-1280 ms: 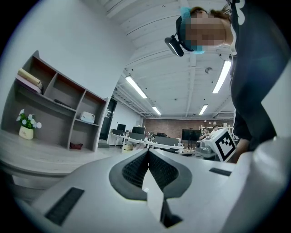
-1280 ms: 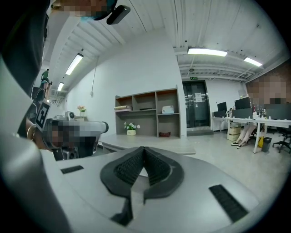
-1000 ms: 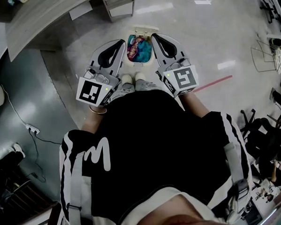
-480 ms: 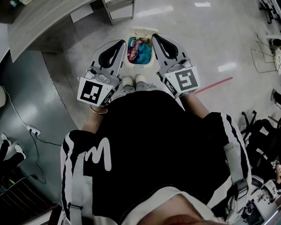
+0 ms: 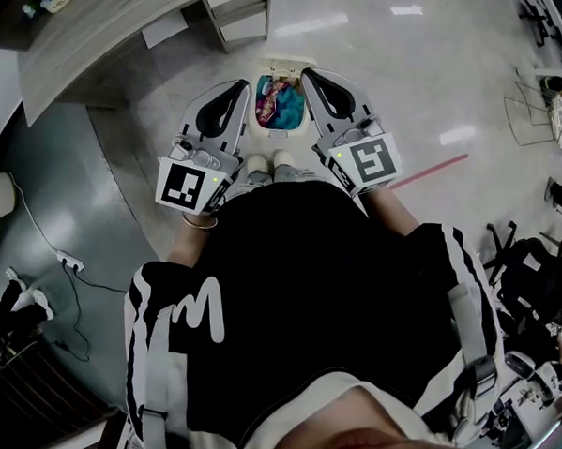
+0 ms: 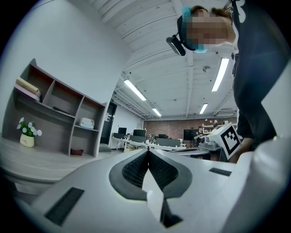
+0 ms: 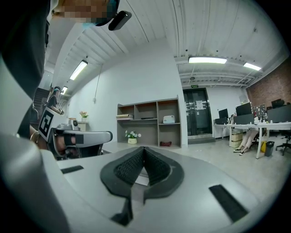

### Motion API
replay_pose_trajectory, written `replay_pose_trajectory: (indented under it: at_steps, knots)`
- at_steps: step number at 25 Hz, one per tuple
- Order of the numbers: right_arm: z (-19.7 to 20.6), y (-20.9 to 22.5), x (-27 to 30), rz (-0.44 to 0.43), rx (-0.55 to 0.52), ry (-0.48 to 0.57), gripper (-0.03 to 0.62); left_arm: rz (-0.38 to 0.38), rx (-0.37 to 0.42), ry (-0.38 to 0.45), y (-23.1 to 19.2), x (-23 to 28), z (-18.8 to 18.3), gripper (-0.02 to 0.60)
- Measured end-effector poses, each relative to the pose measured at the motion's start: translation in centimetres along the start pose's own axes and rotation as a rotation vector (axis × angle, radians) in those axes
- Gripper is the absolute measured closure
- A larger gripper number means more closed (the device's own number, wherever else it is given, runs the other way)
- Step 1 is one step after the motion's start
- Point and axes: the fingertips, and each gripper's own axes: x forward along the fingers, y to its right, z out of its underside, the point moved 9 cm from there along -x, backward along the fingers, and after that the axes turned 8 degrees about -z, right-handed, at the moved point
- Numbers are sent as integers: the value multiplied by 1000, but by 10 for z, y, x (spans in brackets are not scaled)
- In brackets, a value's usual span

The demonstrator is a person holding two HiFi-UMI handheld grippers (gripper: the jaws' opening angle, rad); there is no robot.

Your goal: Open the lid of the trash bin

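Note:
In the head view a small white trash bin [image 5: 268, 128] stands on the floor just beyond my shoes [image 5: 256, 161]. Its lid [image 5: 288, 64] is tipped up at the far side, and a blue liner with colourful rubbish shows inside. My left gripper [image 5: 245, 84] hangs above the bin's left edge and my right gripper [image 5: 304, 74] above its right edge, neither touching it. Both are shut on nothing. In the left gripper view the left gripper [image 6: 148, 152] points level across an office, and the right gripper [image 7: 144, 149] does the same in its own view. The bin is hidden in both gripper views.
A long grey counter [image 5: 92, 32] and a cabinet [image 5: 242, 14] stand beyond the bin. A power strip with its cable [image 5: 69, 263] lies on the floor at left. A red tape line [image 5: 428, 171] runs at right, near wire chairs [image 5: 529, 112]. An open shelf unit [image 7: 150, 123] faces the right gripper.
Both grippers and the bin hold nearly the same places. A person's legs at the lower left edge have shifted.

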Motion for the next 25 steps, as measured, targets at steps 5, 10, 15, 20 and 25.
replay_pose_trajectory:
  at_steps: [5, 10, 15, 20, 25]
  knots:
    - [-2, 1, 0, -5, -1, 12, 585, -4, 4, -3, 1, 1, -2, 580]
    - [-2, 0, 0, -9, 0, 4, 585, -5, 6, -7, 1, 2, -2, 580]
    - [-2, -2, 2, -16, -5, 16, 585, -7, 9, -3, -1, 0, -3, 580]
    - [-2, -1, 1, -26, -8, 18, 585, -13, 11, -3, 1, 1, -4, 580]
    - [-1, -1, 3, -35, -6, 21, 585, -14, 11, -4, 0, 1, -3, 580]
